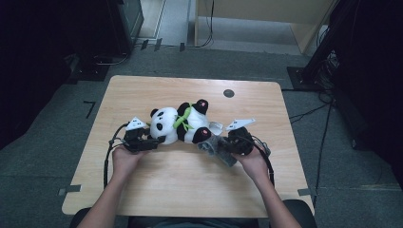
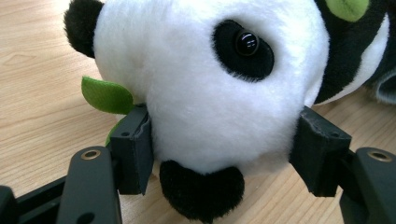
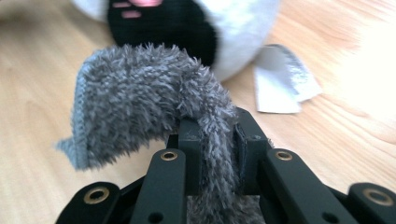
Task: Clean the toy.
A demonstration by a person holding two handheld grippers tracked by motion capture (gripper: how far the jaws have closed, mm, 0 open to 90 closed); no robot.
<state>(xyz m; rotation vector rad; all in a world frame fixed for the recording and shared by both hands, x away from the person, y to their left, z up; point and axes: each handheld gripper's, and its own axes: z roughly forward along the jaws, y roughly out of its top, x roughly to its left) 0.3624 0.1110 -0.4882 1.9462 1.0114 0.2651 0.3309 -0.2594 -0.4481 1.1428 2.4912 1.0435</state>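
Both hand-held grippers clamped — L on panda head, R on grey cloth.

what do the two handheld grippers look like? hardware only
Both grippers, left and right, are black with a pale three-cornered plate on top and a black cable looping back past the wrist. Up close, the jaws are matte black link arms with brass-ringed pivot holes and blocky black pads. Forearms are bare, no sleeves.
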